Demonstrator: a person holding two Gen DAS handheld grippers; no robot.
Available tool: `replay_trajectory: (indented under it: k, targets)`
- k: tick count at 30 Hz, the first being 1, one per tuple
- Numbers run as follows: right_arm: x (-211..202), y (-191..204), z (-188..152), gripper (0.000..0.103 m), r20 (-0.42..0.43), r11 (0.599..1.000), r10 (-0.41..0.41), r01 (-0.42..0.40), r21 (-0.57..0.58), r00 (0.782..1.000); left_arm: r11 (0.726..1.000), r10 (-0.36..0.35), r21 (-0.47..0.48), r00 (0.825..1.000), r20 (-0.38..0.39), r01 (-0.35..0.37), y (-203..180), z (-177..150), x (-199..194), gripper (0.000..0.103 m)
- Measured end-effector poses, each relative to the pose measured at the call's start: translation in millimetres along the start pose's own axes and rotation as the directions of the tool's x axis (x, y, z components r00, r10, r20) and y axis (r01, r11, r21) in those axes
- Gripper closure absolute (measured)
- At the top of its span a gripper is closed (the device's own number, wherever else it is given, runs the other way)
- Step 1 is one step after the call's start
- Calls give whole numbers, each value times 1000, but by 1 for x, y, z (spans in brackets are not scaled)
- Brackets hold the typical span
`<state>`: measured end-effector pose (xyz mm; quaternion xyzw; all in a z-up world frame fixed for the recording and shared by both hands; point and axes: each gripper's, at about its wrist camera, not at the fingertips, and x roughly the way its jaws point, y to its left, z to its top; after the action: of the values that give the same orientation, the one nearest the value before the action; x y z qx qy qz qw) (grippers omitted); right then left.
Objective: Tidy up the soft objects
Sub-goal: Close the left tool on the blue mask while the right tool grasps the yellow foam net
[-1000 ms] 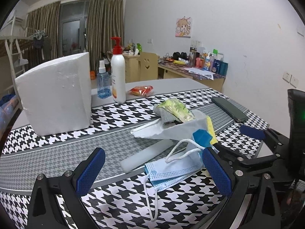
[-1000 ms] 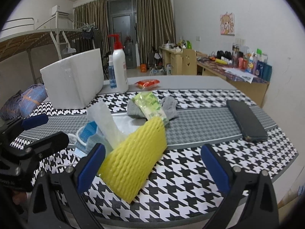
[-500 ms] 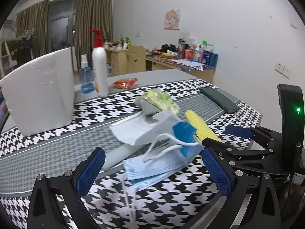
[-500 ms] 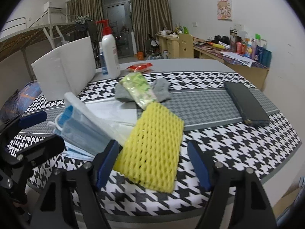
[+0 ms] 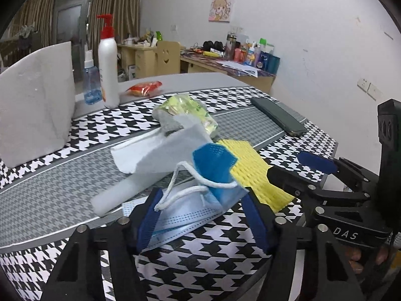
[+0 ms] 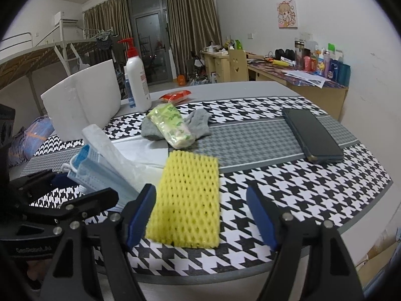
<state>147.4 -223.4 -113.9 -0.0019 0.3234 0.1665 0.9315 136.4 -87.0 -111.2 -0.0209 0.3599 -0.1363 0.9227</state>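
A stack of blue face masks [image 5: 190,213] lies at the near table edge between the fingers of my left gripper [image 5: 203,218]. Its jaws are closing and the pads stand at the masks' sides without pressing them. A white plastic sheet [image 5: 160,153] and a white foam tube [image 5: 120,193] rest just behind. A yellow foam net [image 6: 188,195] lies flat between the fingers of my right gripper [image 6: 200,213], which is open; the left pad is at the net's edge and the right pad is clear of it. Farther back, a grey sock [image 6: 200,123] lies under a green packet [image 6: 173,125].
On the houndstooth table cloth [image 6: 300,188] a white foam box [image 5: 35,100] stands at the back left, beside a pump bottle [image 5: 107,67] and a blue spray bottle [image 5: 91,85]. A red snack packet [image 5: 145,87] lies behind them, and a dark flat case [image 6: 310,133] to the right.
My left gripper moved forward and down onto the masks and its jaws narrowed. My right gripper's jaws narrowed around the yellow net, which now lies flat instead of tilted up.
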Motion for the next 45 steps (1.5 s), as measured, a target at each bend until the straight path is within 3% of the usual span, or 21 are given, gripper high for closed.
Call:
replay_trajectory:
  k: [8, 11, 27, 29, 34, 38, 45]
  targets:
    - [1, -2, -5, 24, -6, 1000, 9, -9, -18, 1000, 1000, -22, -17, 999, -34, 21, -2, 0, 9, 81]
    - [3, -1, -9, 24, -28, 999, 25, -25, -24, 999, 1000, -14, -23, 1000, -28, 13, -2, 1, 10, 90]
    - [24, 10, -12, 25, -118, 997, 34, -41, -62, 992, 1000, -28, -5, 999, -17, 28, -1, 0, 6, 95]
    - [22, 11, -12, 37, -126, 996, 48, -57, -65, 991, 1000, -31, -2, 999, -12, 31, -2, -1, 2, 95]
    - [21, 13, -13, 52, -139, 995, 65, -75, -70, 988, 999, -35, 4, 999, -4, 35, -3, -3, -6, 95]
    - [17, 13, -11, 79, -156, 991, 115, -125, -52, 981, 999, -34, 7, 999, 7, 34, -3, -4, -14, 95]
    - [0, 19, -8, 80, -98, 993, 83, -90, -75, 992, 999, -35, 7, 999, 36, 35, 0, -4, -25, 96]
